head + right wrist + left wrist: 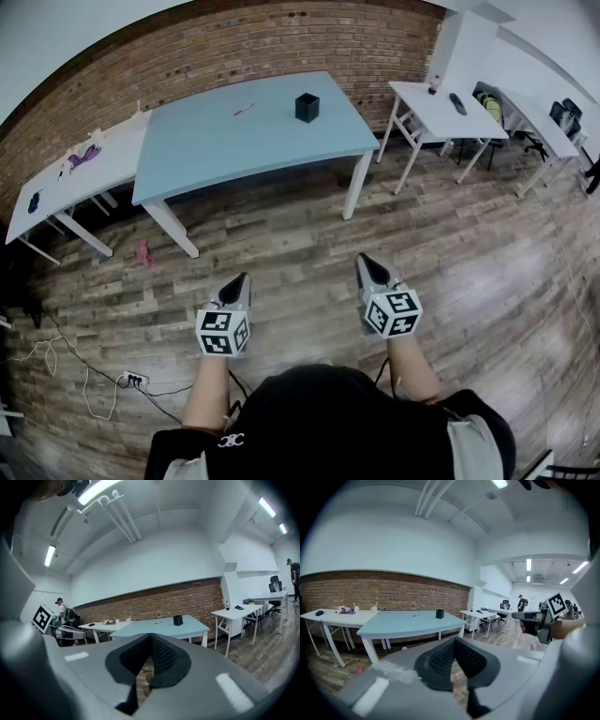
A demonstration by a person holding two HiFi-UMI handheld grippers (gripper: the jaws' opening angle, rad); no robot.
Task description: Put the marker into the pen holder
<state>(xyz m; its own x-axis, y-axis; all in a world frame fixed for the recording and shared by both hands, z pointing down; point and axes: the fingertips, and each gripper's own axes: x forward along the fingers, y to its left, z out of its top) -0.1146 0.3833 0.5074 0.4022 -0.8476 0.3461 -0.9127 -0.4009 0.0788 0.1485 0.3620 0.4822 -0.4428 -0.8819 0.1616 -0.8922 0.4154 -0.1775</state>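
Note:
A thin red marker (244, 110) lies on the light blue table (206, 150), to the left of the black square pen holder (307, 107). Both stand far ahead of me, across the wooden floor. My left gripper (236, 280) and right gripper (368, 262) hang side by side over the floor, well short of the table, both shut with nothing between the jaws. The left gripper view shows the marker (416, 615) and the pen holder (439, 614) small on the table top; the right gripper view shows the marker (158, 622) and the pen holder (177, 620) likewise.
A white table (70, 183) with small items stands left of the blue one, two more white tables (450, 117) at the right. A power strip with cables (136, 380) and a pink item (143, 252) lie on the floor. A person (61, 613) stands in the background.

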